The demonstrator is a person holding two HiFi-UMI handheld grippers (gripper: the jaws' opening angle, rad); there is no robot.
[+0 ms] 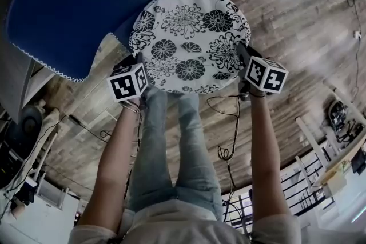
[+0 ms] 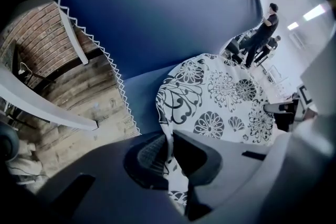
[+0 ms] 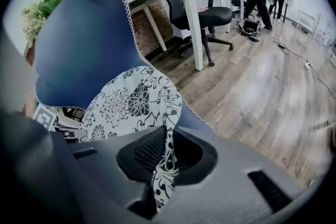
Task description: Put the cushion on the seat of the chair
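Even indoor light, fisheye edges, vignetting

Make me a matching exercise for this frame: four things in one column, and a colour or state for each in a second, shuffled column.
Things:
1. cushion
2. chair
3. left gripper
4. floor

Colour or state:
A. wood planks
B. black-and-white flower print
C. blue cover with white zigzag trim
D. shut on the cushion's edge

Pairs: 1-B, 2-C, 3-D, 4-A
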